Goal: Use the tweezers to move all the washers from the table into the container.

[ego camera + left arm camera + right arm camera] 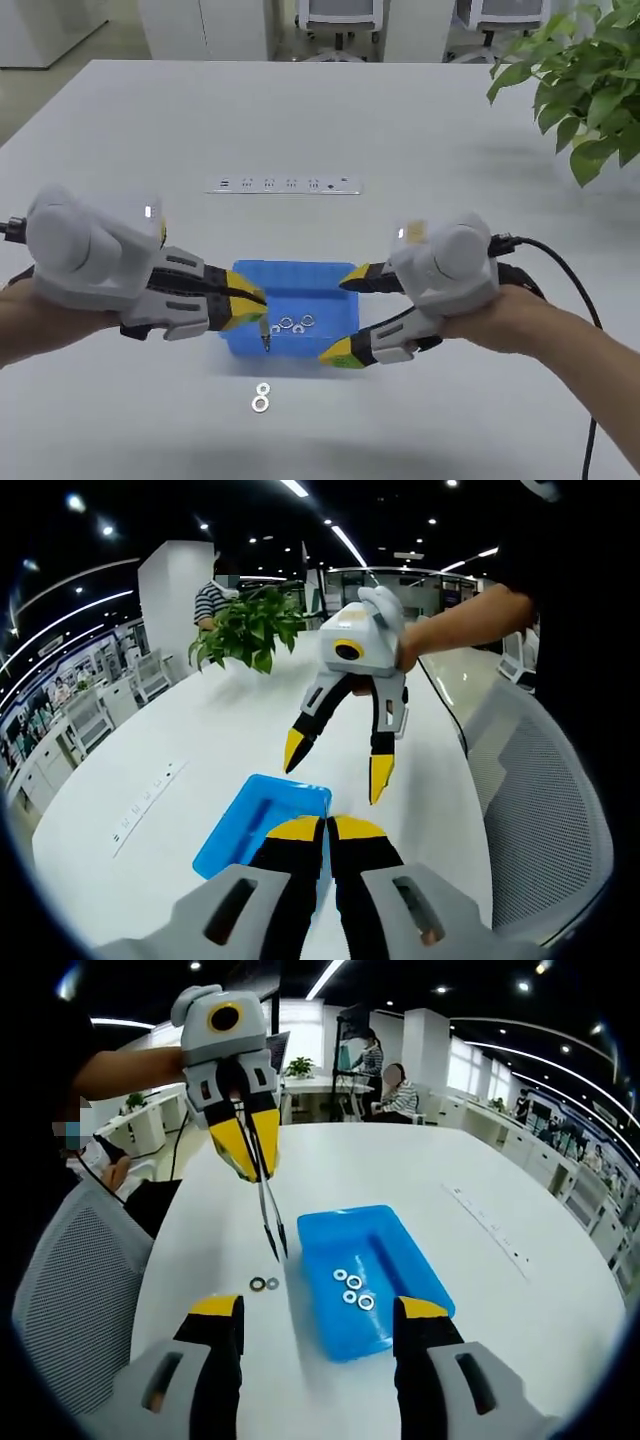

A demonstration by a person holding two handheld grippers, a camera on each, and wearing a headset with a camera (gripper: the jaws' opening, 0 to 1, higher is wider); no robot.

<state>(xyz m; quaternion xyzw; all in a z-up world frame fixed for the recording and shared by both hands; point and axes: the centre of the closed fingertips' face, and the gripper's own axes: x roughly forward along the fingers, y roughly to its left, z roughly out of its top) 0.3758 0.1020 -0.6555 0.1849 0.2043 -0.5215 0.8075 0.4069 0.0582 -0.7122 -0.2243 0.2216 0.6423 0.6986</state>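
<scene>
No text, label or number can be read.

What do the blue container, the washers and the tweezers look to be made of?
The blue container is likely plastic: uniform glossy colour, rounded moulded rim. The washers appear to be metal: small, silvery, shiny rings. The tweezers are probably metal: thin, dark, stiff prongs, though the finish is too small to tell.

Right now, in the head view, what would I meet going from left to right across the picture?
Left claw, shut on the tweezers → washers lying in the blue container → right claw, open → green plant at the far right edge.
</scene>
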